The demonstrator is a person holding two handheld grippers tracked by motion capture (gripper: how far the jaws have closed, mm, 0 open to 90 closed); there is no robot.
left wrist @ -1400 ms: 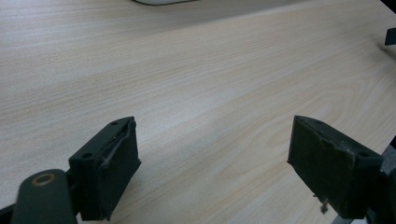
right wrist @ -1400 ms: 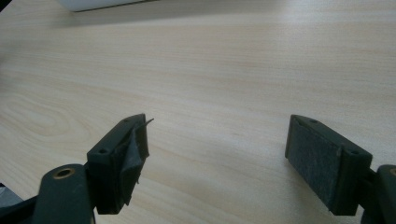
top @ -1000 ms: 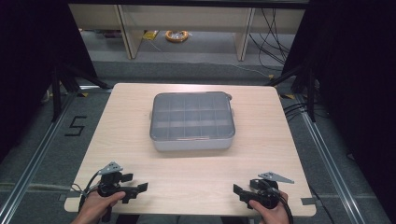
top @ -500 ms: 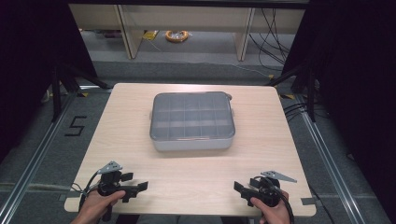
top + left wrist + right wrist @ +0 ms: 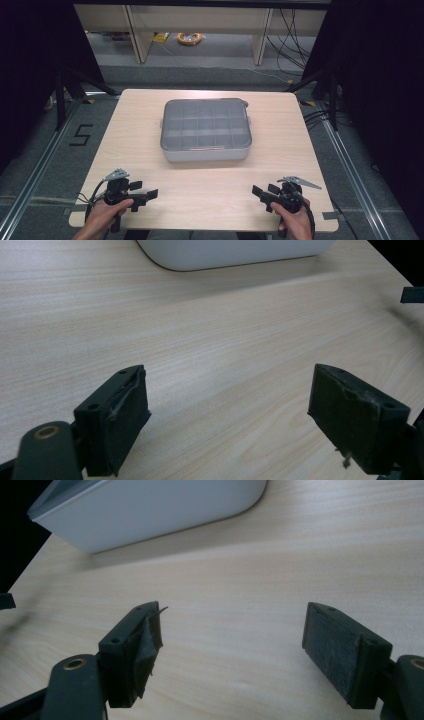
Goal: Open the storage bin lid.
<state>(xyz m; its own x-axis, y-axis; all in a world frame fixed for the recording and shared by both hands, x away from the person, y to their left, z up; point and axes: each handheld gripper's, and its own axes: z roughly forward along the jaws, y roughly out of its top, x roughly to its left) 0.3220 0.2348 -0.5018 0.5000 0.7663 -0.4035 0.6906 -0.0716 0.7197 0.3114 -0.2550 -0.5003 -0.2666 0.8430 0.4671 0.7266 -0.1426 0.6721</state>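
Observation:
A grey compartmented box (image 5: 206,129) with a clear lid lies shut in the middle of the wooden table (image 5: 135,115). My left gripper (image 5: 145,189) rests near the front left edge, open, jaws pointing right with nothing between them. My right gripper (image 5: 263,192) sits near the front right edge, open and empty, jaws pointing left. The left gripper view has the box's white front wall (image 5: 230,252) far off above its own jaws (image 5: 230,410). In the right gripper view the box wall (image 5: 150,510) shows at the upper left, well beyond the spread jaws (image 5: 232,647).
Bare tabletop lies between the grippers and the box. Beyond the table are a shelf unit with a yellow cable coil (image 5: 190,38) on the floor, black stands and cables at both sides, and a floor mark "5" (image 5: 81,135).
The right gripper has shifted slightly toward the front edge. The left gripper and the box stay where they were.

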